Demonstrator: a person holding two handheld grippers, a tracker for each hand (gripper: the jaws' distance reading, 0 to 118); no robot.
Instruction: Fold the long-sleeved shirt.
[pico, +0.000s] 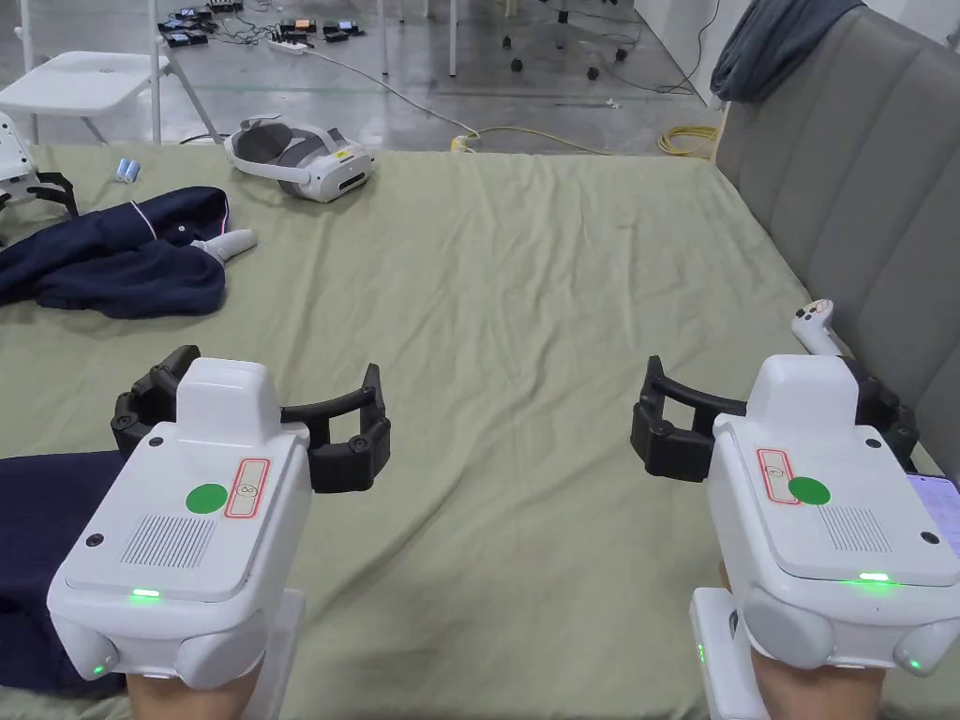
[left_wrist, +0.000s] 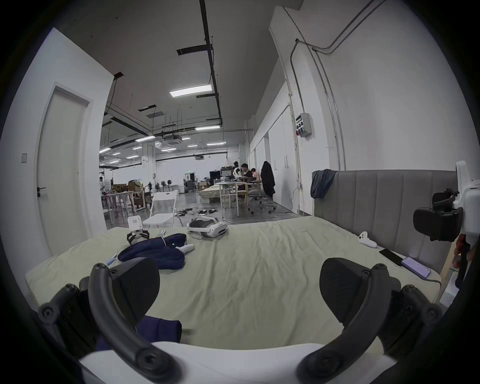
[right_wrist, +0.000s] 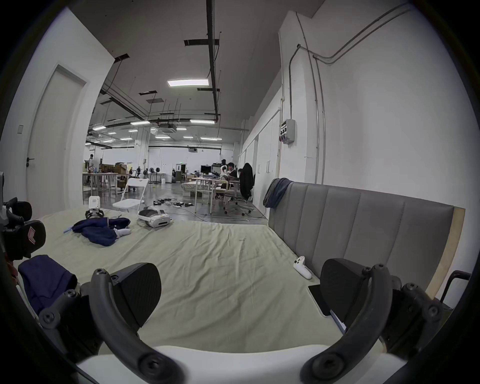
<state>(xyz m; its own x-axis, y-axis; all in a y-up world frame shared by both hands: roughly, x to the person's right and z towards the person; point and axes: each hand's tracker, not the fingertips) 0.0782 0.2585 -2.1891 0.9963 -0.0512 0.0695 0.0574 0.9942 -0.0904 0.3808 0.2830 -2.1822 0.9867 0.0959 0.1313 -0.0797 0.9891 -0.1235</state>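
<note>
Two grippers hover over the bed (pico: 525, 281), left gripper (pico: 251, 412) and right gripper (pico: 764, 412), jaws spread, grasping nothing. The navy shirt (pico: 112, 258) lies crumpled at ten o'clock. A headset (pico: 300, 159) sits at eleven.

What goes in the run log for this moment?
left gripper: open, empty | right gripper: open, empty | crumpled navy garment: far left, untouched | bed sheet: bare between grippers

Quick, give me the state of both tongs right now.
Left tongs: open, holding nothing, above the green bed sheet.
Right tongs: open, holding nothing, above the same sheet.
</note>
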